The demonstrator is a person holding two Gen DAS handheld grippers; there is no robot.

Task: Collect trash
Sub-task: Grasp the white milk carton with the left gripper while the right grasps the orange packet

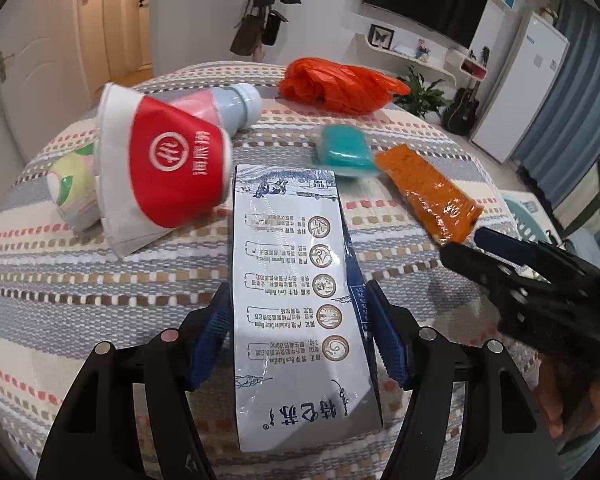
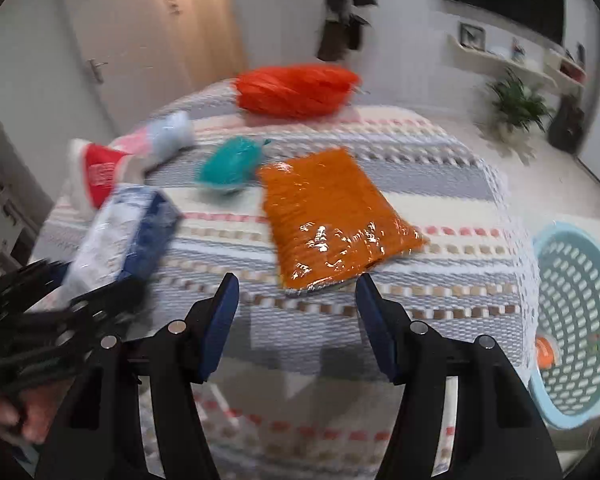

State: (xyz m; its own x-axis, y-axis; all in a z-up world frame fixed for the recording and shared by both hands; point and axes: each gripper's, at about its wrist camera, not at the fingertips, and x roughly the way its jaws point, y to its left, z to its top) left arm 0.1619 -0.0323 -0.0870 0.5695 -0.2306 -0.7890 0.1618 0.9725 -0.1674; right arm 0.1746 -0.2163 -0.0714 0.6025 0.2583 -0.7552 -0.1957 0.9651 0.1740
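We are holding the milk carton (image 1: pixel 296 308) in the left gripper (image 1: pixel 300 320), its blue fingers (image 1: pixel 210 336) pinching the carton's two long sides above the striped cloth (image 1: pixel 60 292). The right gripper (image 2: pixel 296 320) is hanging with its fingers spread, nothing between them, just short of the orange packet (image 2: pixel 332 216).

To do this step well, we are judging that the carton should travel level to the basket (image 2: pixel 572 320), which is standing beside the table past the orange packet, and be let go only once it is well inside the rim. The grip sits low on the carton, so a swing could tip it.

The carton is white with a dark blue side, printed with round emblems and a blue drawing at its far end; it looks uncrushed. Beyond it are lying a red paper cup (image 1: pixel 168 168), a teal pack (image 1: pixel 346 152) and an orange bag (image 1: pixel 340 84).
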